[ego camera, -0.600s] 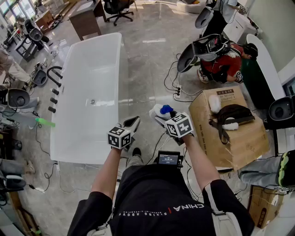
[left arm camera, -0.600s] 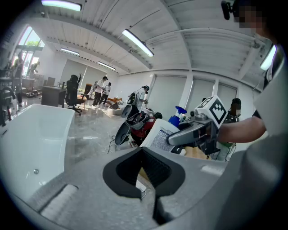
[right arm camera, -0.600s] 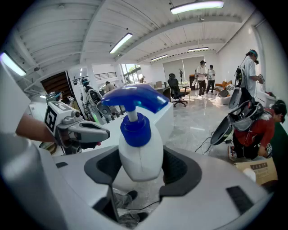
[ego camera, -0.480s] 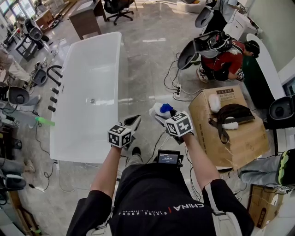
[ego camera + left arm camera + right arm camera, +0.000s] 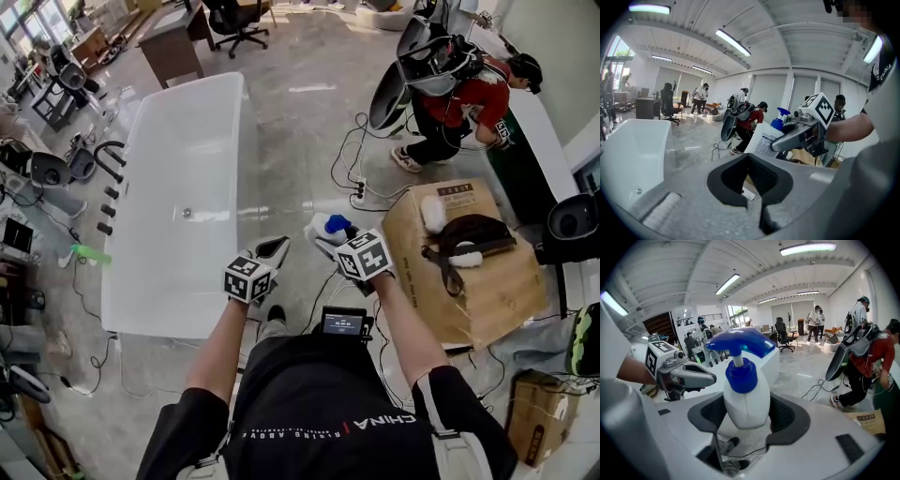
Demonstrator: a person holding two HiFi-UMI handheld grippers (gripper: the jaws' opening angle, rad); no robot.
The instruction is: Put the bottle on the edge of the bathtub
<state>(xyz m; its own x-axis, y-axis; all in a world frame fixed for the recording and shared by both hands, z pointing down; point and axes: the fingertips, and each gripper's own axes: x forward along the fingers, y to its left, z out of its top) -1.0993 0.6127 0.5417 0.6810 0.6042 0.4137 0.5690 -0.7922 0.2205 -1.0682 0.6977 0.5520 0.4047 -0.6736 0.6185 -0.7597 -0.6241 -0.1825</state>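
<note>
We are holding the white pump bottle (image 5: 745, 394), blue head upright, in our right tool (image 5: 323, 240), jaws spread wide around its body. It is hanging over the floor (image 5: 291, 141) just right of the bathtub (image 5: 169, 244), not touching it. Our left tool (image 5: 272, 249) is hovering alongside, narrow and empty.

There is one white bathtub (image 5: 169, 319) and one bottle (image 5: 321, 226) with a blue top. There are two grippers: the left gripper (image 5: 273, 247) and the right gripper (image 5: 323, 240). There are two brown boxes, a big box (image 5: 497, 291) and a small box (image 5: 536, 424), and one black bag (image 5: 473, 231).
</note>
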